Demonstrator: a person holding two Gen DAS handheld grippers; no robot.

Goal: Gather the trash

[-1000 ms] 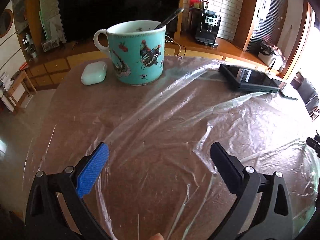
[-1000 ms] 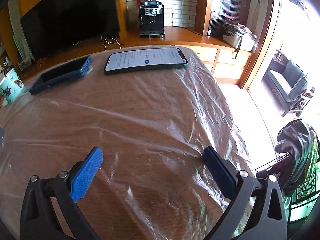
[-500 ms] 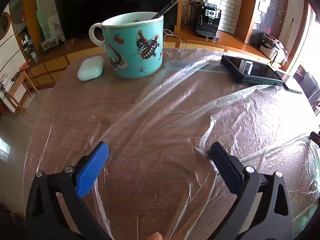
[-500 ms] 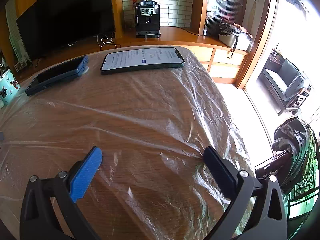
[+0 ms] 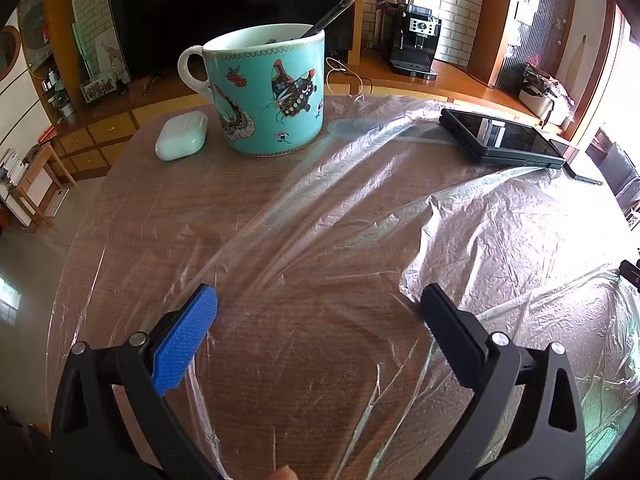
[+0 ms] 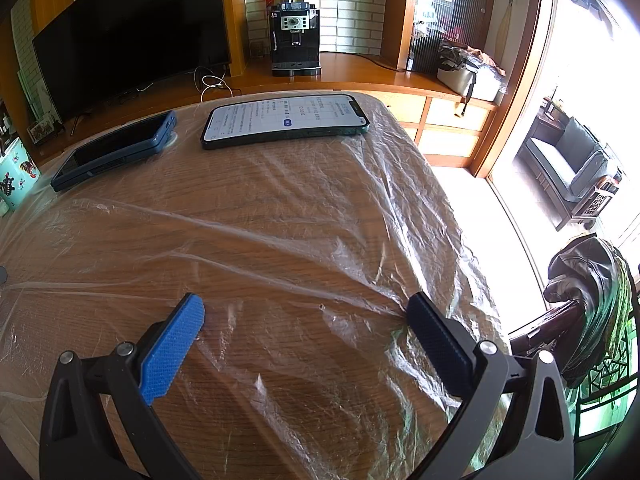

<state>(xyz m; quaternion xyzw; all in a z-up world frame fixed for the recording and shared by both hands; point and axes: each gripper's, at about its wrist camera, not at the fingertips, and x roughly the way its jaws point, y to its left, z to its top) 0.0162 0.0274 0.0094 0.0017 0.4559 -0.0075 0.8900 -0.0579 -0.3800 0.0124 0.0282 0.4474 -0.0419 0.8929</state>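
My left wrist view loses the plastic sheet (image 5: 360, 248) past its bottom and right edges, so I cannot tell where the sheet ends. The spoon (image 5: 332, 10) disappears into the mug (image 5: 266, 92), its bowl hidden, and the mug's contents are out of sight. Beyond the dark phone (image 5: 500, 136) a second flat device (image 5: 576, 160) is mostly hidden. In my right wrist view the mug (image 6: 14, 174) is cut by the left edge. The text on the lit phone (image 6: 286, 120) is too small to read. The table's near edge (image 6: 24, 456) hides behind my own claw frame.
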